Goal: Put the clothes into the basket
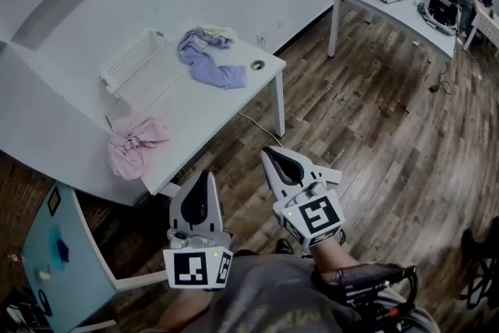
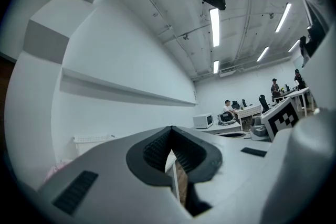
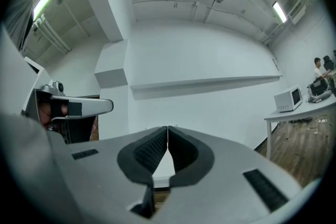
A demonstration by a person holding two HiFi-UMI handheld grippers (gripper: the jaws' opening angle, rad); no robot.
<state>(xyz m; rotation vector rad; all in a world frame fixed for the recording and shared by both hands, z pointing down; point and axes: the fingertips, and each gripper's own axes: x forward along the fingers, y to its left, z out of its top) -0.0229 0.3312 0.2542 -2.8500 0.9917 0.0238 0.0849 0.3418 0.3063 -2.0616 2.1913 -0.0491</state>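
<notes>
Left claw [image 2: 171, 136], basket [image 2: 92, 140] faint behind

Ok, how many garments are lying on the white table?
2 clear: a crumpled pink fabric garment near the table's front edge, a lavender fabric garment beside the white slatted plastic basket. A pale bundle behind it may be a third.

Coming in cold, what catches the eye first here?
A pink garment lies heaped near the front edge of the white table, a lavender garment beside the white basket. The left gripper and right gripper are shut and empty, short of the table.
</notes>
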